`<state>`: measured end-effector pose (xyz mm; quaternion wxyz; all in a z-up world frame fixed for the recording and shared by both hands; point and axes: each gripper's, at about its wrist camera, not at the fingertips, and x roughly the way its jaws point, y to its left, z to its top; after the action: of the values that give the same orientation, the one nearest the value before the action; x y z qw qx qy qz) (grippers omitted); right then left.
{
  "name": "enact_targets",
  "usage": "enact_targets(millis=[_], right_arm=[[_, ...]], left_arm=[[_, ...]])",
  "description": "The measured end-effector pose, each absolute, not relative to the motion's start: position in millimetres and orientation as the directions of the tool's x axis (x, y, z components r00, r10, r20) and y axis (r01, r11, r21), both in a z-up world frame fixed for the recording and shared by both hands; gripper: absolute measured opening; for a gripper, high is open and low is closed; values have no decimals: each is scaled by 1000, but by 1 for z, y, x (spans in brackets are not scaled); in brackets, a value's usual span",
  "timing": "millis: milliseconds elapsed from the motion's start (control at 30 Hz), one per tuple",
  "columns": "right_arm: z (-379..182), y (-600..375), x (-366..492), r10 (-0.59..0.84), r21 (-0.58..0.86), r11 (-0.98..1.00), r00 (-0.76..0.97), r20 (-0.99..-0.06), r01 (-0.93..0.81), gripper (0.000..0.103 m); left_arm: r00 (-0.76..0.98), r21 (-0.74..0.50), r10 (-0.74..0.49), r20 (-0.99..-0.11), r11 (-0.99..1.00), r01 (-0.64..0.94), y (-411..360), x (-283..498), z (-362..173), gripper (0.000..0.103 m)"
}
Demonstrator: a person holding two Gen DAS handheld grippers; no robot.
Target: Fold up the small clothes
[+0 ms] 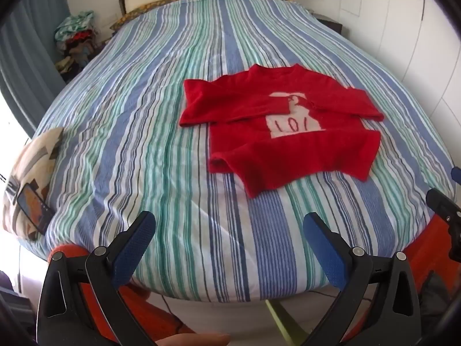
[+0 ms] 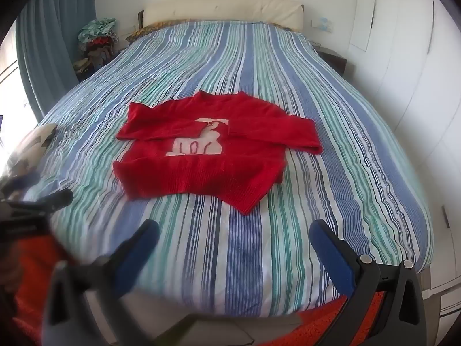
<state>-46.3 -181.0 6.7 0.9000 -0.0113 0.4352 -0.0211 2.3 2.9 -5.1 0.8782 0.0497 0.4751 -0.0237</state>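
Red sweater point(image 1: 276, 132) lies on the striped bed point(image 1: 161, 132), both sleeves folded over its front. Left gripper point(image 1: 229, 225) and right gripper point(image 2: 234, 232) hover near the bed's edge, jaws released, grasping nothing.

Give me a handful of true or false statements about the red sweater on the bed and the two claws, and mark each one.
1. The red knit sweater lies on the blue, green and white striped bedspread. True.
2. Both sleeves are stretched straight out to the sides. False: they are folded across the chest, partly covering the pale patch.
3. The left claw is clamped on the sweater's hem. False: its jaws are wide open, short of the sweater, with nothing between them.
4. The right claw is open and empty. True.
5. A patterned cushion sits at the bed's left edge. True.
6. The sweater is crumpled on the floor. False: it lies flat on the bed.
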Motion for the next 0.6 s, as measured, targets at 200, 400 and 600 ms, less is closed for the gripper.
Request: enact_targets(millis=[200, 400, 600], right_arm=[[8, -181, -44, -57, -44, 998, 612, -789, 37, 103], [5, -180, -47, -48, -33, 999, 617, -785, 37, 103], [2, -181, -43, -45, -27, 999, 609, -792, 38, 103]], left_arm=[[541, 68, 11, -841, 994, 86, 8, 0, -13, 102], [526, 54, -1, -850, 995, 89, 5, -1, -15, 102], [525, 46, -13, -851, 994, 98, 5, -1, -17, 102]])
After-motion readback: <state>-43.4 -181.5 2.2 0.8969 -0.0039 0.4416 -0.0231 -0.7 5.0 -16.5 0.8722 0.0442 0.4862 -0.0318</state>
